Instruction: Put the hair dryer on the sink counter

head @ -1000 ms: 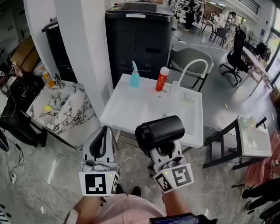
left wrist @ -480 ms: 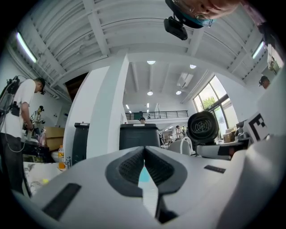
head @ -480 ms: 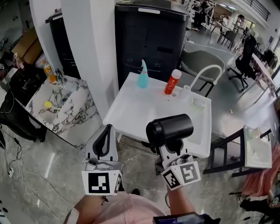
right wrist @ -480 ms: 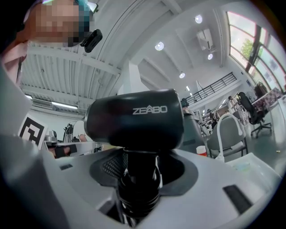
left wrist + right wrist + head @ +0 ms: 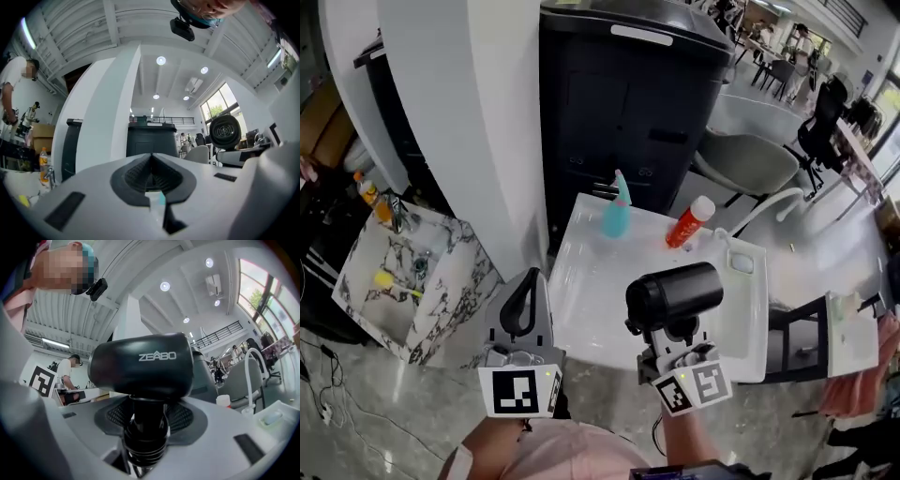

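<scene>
Head view: the hair dryer [image 5: 675,291] is gripped by its handle in the right gripper [image 5: 673,330], raised near the sink counter [image 5: 586,300], not yet on it. Left gripper view: the left gripper [image 5: 151,174] is clenched, empty. Right gripper view: the handle is clamped; the dryer should be lowered onto bare counter, clear of the red bottle [image 5: 688,223], before release.

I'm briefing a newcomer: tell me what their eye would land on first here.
The black hair dryer stands out first, gripped by its handle in the right gripper, seen against the white sink counter. At the counter's far edge stand a teal bottle and a red bottle; the left gripper, shut and empty, is at the dryer's left.
</scene>
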A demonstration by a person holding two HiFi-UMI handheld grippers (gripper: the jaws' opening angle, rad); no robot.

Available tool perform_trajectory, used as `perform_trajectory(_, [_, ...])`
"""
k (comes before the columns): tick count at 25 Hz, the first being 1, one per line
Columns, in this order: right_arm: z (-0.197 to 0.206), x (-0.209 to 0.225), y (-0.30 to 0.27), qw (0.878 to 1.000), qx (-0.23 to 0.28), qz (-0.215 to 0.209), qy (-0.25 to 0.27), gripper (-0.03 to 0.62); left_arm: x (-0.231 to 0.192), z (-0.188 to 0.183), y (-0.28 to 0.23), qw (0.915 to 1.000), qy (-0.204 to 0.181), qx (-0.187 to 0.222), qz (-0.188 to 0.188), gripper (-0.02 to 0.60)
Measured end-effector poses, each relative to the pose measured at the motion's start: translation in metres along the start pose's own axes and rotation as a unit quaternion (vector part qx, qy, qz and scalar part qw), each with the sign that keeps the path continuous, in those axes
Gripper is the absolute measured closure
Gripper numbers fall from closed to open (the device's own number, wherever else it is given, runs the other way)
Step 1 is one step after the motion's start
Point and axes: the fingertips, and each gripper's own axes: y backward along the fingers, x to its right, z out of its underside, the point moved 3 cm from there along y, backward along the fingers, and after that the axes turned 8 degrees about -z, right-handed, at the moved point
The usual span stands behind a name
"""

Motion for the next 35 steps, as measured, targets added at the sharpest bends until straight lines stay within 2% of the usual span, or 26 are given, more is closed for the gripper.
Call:
perform_trajectory(8, [-0.010,0.025,-0.075,0.999,0.010,0.035,0.016,0.382,-0.024,-0.006,-0.089,0.9987,0.003,0.024,0.045,0.571])
perform_trajectory(14, [-0.010,0.036,-0.097,0.999,0.007,0.046,0.025,0.382,-0.025,-0.010,-0.120,0.9972,0.001,0.034,0.066,0.571])
perform_trajectory(18, [-0.005,0.046,-0.103,0.999,-0.004,0.049,0.022,0.382,-0.019,-0.007,-0.132,0.9972,0.001,0.027,0.070,0.571])
perform_trajectory(21, [0.004,0.057,-0.107,0.999,-0.014,0.049,0.015,0.382,-0.012,-0.001,-0.143,0.9971,0.010,0.016,0.073,0.571])
perform_trajectory(25, [0.021,0.071,-0.111,0.998,-0.036,0.045,0.007,0.382,-0.003,0.010,-0.154,0.9970,0.003,0.002,0.077,0.571])
perform_trajectory(35, [0.086,0.085,-0.105,0.993,-0.107,0.040,-0.035,0.382,0.008,0.041,-0.156,0.9967,-0.008,-0.037,0.072,0.571])
